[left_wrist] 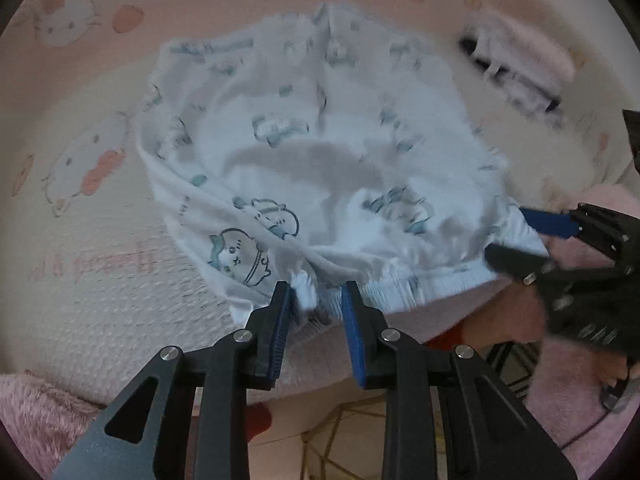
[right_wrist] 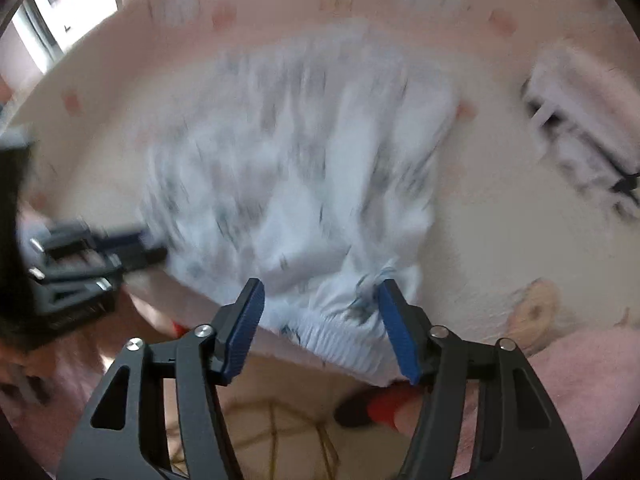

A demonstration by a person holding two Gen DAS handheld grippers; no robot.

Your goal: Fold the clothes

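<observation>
Looking forward along the left gripper (left_wrist: 316, 304), the left wrist view shows its two blue-padded fingers (left_wrist: 280, 316) at 6 o'clock, set a narrow way apart with a gathered bunch of elastic waistband (left_wrist: 306, 286) between them; the left pad touches the bunch, but whether the pads actually pinch it cannot be told. The waistband belongs to a pale blue garment (left_wrist: 320, 152) printed with small cartoon animals, which lies spread across the centre of the frame on a pink sheet (left_wrist: 80, 80) patterned with white cats and red apples. The garment's gathered hem runs from 6 o'clock toward 4 o'clock. At 3 to 4 o'clock the right gripper (left_wrist: 516, 236) reaches in from the side, one blue pad above and one dark finger below the waistband edge, apart from each other. At 1 to 2 o'clock a folded pile of clothes (left_wrist: 520, 68) rests on the sheet, blurred, well apart from the garment. A fuzzy pink blanket (left_wrist: 36, 412) shows at 8 o'clock. In the right wrist view, heavily blurred, the right gripper (right_wrist: 320, 320) stands at 6 o'clock with its fingers spread wide, the ribbed waistband (right_wrist: 340, 340) lying between them and gripped by neither pad. The garment (right_wrist: 300, 152) fills the centre, the left gripper (right_wrist: 132, 248) meets its edge at 9 o'clock, and the folded pile (right_wrist: 580, 120) sits at 2 o'clock.
</observation>
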